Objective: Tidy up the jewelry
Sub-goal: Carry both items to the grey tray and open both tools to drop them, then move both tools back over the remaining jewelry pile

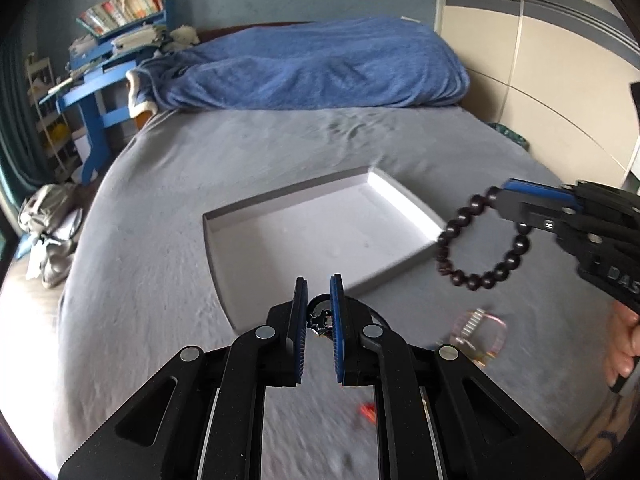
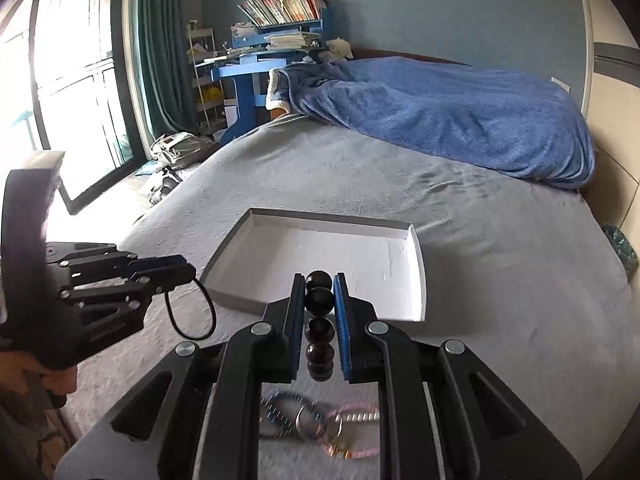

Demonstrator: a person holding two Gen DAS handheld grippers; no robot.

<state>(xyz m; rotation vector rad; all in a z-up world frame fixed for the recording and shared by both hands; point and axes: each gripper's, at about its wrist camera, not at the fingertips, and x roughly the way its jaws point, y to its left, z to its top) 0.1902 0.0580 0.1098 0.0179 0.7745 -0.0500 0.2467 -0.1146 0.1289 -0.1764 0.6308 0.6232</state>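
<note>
A shallow white tray (image 1: 404, 194) (image 2: 418, 264) lies on the grey bed. My left gripper (image 1: 319, 284) (image 2: 188, 270) is shut on a black cord loop (image 2: 192, 312) with a small metal charm (image 1: 320, 320), held just short of the tray's near edge. My right gripper (image 2: 319, 282) (image 1: 502, 196) is shut on a dark wooden bead bracelet (image 1: 480, 240) (image 2: 320, 300), which hangs beside the tray's right corner. A small pile of rings and thin pink bangles (image 2: 320, 424) (image 1: 478, 330) lies on the sheet below the grippers.
A blue blanket (image 1: 312, 64) (image 2: 460, 116) covers the far end of the bed. A small red item (image 1: 368, 410) lies on the sheet near me. A blue desk with books (image 2: 264, 52) stands at the far left, a window beside it, a wardrobe (image 1: 540, 40) on the right.
</note>
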